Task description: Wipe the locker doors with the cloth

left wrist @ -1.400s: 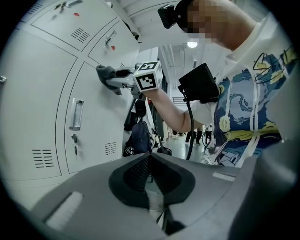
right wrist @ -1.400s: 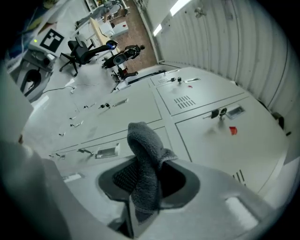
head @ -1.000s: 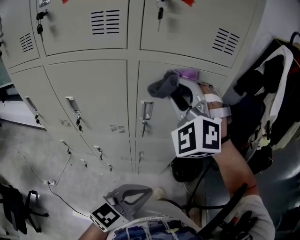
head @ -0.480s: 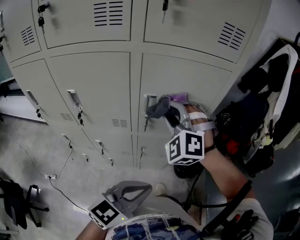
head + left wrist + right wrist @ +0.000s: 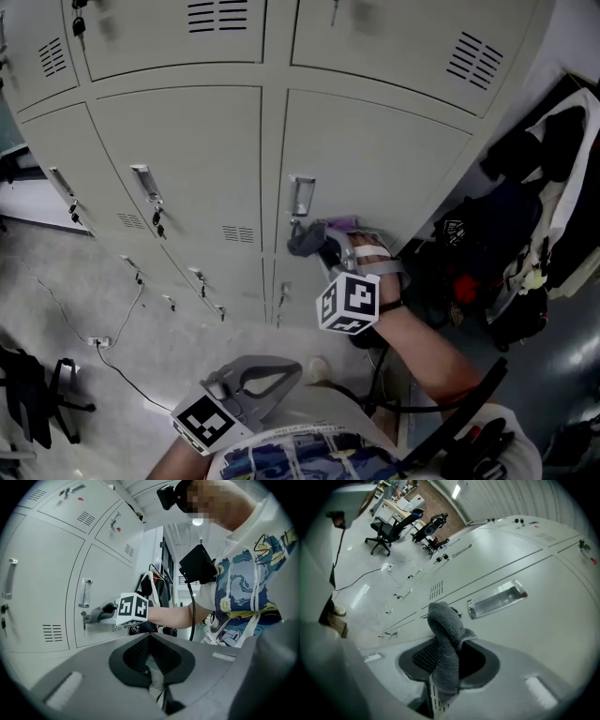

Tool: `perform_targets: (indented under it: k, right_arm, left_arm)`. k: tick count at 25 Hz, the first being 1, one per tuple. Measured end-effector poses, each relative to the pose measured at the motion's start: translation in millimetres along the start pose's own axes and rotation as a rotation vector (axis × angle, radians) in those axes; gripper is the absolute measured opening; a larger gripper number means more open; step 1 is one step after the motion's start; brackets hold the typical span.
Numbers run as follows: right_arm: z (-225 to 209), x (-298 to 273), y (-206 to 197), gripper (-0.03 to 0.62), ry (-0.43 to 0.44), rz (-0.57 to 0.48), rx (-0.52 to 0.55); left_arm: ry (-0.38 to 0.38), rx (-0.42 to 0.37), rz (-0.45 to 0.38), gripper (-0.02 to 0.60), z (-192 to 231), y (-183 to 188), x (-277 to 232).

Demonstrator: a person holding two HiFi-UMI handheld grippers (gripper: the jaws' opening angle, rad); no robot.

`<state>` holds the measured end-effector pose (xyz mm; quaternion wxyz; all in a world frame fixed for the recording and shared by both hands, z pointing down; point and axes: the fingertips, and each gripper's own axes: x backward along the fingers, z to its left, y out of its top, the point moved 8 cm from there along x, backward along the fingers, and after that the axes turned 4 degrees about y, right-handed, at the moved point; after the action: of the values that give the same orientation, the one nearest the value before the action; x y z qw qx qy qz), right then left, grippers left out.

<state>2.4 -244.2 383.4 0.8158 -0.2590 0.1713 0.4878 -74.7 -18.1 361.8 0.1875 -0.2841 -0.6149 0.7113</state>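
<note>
My right gripper point(image 5: 319, 242) is shut on a grey cloth point(image 5: 304, 241) and presses it against a beige locker door point(image 5: 375, 159), just below the door's metal handle point(image 5: 300, 195). In the right gripper view the cloth point(image 5: 445, 639) stands up twisted out of the shut jaws, next to the handle point(image 5: 497, 600). My left gripper point(image 5: 281, 373) hangs low near the person's body, away from the lockers, jaws shut with nothing between them point(image 5: 151, 660). From the left gripper view the cloth point(image 5: 96, 614) shows against the door beside the right marker cube point(image 5: 132, 609).
Dark bags and hanging clothes point(image 5: 525, 225) crowd the right side beside the lockers. Keys hang from locks on neighbouring doors point(image 5: 157, 227). A cable and power strip point(image 5: 97, 343) lie on the floor at left, near a black chair base point(image 5: 37, 403).
My right gripper has carried the cloth down the locker door and a little left, from the upper part to just under the handle. The left gripper has barely moved.
</note>
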Motion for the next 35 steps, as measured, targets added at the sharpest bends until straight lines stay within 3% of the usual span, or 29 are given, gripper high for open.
perform_targets:
  k: [13, 16, 19, 22, 28, 35]
  right_arm:
    - [85, -65, -33, 0.109, 0.218, 0.066, -0.023]
    - [83, -59, -35, 0.11, 0.281, 0.069, -0.039]
    - [58, -27, -24, 0.11, 0.285, 0.043, -0.051]
    - [14, 25, 0, 0.11, 0.204, -0.03, -0.042]
    - [-94, 122, 55, 0.11, -0.139, -0.173, 0.002]
    - [-164, 150, 86, 0.111, -0.374, -0.179, 0.087]
  left_arm:
    - [0.027, 0.016, 0.008, 0.003, 1, -4, 1]
    - [0.031, 0.009, 0.002, 0.003, 0, -1, 2]
    - [0.037, -0.008, 0.01, 0.003, 1, -1, 3]
    - [0.039, -0.025, 0.013, 0.003, 0, 0, 3]
    - [0.017, -0.027, 0.0, 0.003, -2, 0, 4]
    - [0.012, -0.026, -0.008, 0.003, -8, 1, 9]
